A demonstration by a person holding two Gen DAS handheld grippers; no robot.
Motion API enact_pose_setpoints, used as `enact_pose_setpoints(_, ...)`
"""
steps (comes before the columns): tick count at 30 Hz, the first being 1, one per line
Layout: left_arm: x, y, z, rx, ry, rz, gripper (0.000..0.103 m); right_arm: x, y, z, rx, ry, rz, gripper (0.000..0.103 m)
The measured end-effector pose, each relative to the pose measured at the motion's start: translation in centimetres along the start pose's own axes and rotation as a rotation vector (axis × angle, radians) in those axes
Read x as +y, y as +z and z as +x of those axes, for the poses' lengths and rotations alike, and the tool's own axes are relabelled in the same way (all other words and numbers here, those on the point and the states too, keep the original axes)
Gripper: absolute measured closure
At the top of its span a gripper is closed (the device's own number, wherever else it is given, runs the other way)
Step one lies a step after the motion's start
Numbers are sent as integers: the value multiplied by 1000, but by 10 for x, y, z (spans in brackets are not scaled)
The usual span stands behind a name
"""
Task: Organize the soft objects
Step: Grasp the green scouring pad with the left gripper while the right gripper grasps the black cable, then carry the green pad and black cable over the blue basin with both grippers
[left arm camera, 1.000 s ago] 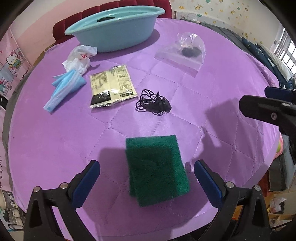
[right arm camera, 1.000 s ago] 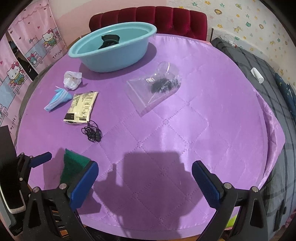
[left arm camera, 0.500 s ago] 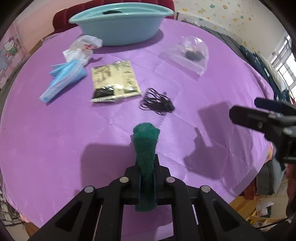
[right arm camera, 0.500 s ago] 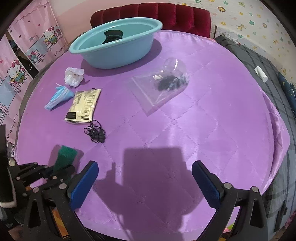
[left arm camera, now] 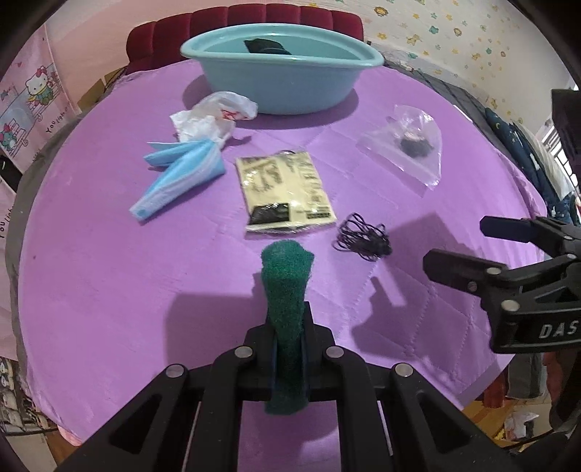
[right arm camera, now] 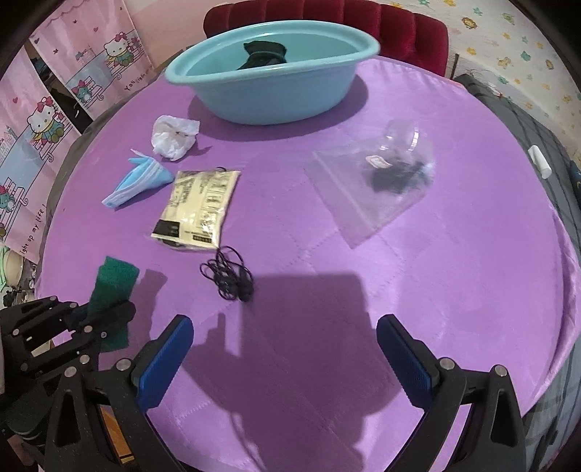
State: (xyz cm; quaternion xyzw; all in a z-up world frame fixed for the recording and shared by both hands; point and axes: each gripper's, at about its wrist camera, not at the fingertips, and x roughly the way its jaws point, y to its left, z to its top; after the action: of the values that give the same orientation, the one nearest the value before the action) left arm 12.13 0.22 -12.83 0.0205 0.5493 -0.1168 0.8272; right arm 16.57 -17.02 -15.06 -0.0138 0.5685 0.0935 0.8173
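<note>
My left gripper [left arm camera: 288, 348] is shut on a green scouring pad [left arm camera: 287, 287], which stands folded upright between the jaws above the purple table [left arm camera: 109, 272]. From the right wrist the same pad [right arm camera: 114, 279] shows at the lower left, pinched in the left gripper [right arm camera: 109, 319]. My right gripper [right arm camera: 283, 355] hangs open over the near part of the table with nothing between its blue pads [right arm camera: 165, 359]; it also shows at the right edge of the left wrist view as the right gripper [left arm camera: 483, 247]. A teal basin [left arm camera: 283, 83] at the far side holds a dark cloth [right arm camera: 263, 54].
On the table lie a white crumpled bag [left arm camera: 210, 116], a blue folded mask [left arm camera: 181, 174], a yellow packet [left arm camera: 287, 192], a black tangled cord [left arm camera: 363, 239] and a clear zip bag [left arm camera: 410, 145] with dark contents. A red chair [right arm camera: 399, 25] stands behind.
The left gripper went from open around the flat green pad to shut on it and lifted it off the table. Both grippers moved forward toward the basin.
</note>
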Motion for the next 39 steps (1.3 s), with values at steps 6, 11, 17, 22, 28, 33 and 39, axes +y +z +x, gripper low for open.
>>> enact_pose_setpoints(6,13,8,-8,-8,16,-1,93,15,13,16,20,21,-17,3)
enact_pose_setpoints(11,20,12,-5,-14,14,1,93,26,22,33,55,43,-31,11)
enact_pose_setpoints(17,27,18,-3,-24,12,-13,93,36,27,48,87,46,-57,44)
enact_pose_setpoints(22,29,22,-1,-24,8,-18,93,41,27,52,109,65,-61,81)
enact_pose_setpoints(28,26,30,-3,-41,-17,-10,93,39,23,43,115,65,-56,82)
enact_pose_setpoints(33,24,39,-11,-65,-32,-2,93,39,27,29,100,51,-66,82)
enact_pose_setpoints(39,21,52,-21,-79,-49,9,93,36,38,9,72,25,-69,82)
